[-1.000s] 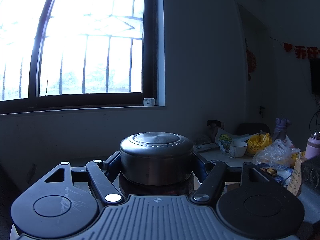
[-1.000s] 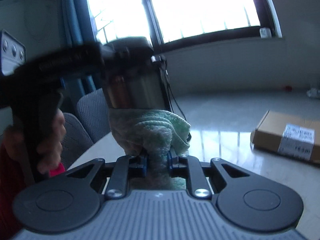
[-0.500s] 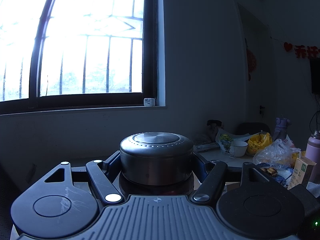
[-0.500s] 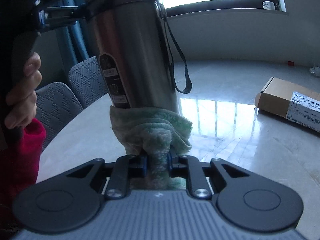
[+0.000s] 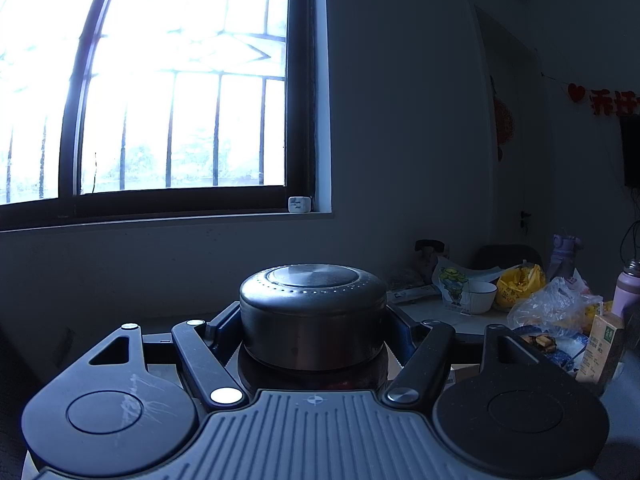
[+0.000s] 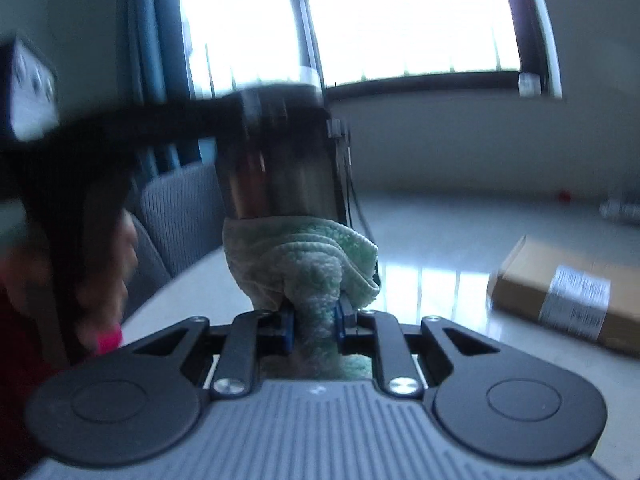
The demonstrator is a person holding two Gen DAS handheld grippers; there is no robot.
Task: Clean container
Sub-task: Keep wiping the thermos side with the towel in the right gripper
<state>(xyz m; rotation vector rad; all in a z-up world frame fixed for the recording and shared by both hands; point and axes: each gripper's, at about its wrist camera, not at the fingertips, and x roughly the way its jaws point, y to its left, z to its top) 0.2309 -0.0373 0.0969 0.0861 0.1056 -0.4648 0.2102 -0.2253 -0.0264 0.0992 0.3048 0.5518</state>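
Above the table's [image 6: 432, 240] near edge, the left gripper [image 5: 314, 332] is clamping the flask [image 6: 280, 168], the right gripper [image 6: 314, 320] pinching a cloth [image 6: 300, 252] against it.

Each handheld gripper has a ribbed grey body flanked by two round black discs, with black linkage arms fastened by silver screws. The left gripper [image 5: 314, 330] shows pale scratch marks on its left disc [image 5: 105, 412], and a small crosshair mark sits at the centre of its grey body. The right gripper [image 6: 314, 326] has blue finger pads [image 6: 287, 330], and beside it a red sleeve [image 6: 24, 352] covers the person's wrist.
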